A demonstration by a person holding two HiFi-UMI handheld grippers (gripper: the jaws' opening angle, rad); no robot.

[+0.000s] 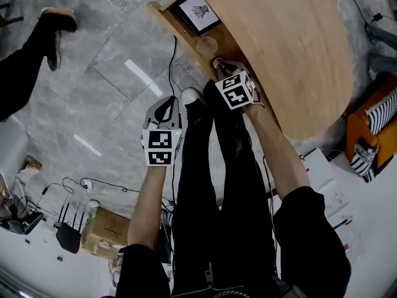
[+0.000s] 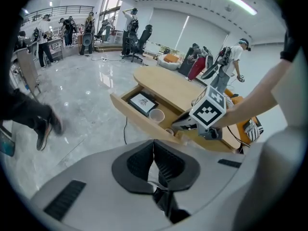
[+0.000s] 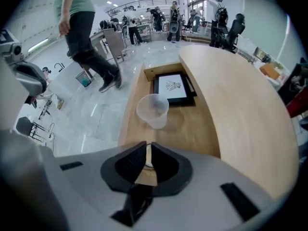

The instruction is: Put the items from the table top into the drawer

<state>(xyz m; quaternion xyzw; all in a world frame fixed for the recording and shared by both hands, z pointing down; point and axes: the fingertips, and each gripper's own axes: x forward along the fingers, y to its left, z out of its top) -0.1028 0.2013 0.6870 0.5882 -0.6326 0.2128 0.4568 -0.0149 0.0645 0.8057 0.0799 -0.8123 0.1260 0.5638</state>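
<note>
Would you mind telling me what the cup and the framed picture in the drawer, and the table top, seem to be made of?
The cup: probably thin plastic, frosted and translucent; the drawer floor shows through it.
The framed picture: matt black frame, plastic or painted wood; white printed sheet inside.
The table top: light wood or wood-look laminate, smooth, faint grain.

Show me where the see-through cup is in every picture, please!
Head view: the cup is near the top middle, inside the open drawer.
Left gripper view: the cup is at the middle, slightly above centre.
Right gripper view: the cup is at the centre, close up.
Shared landmark: the framed picture lies in the drawer beside the cup.
</note>
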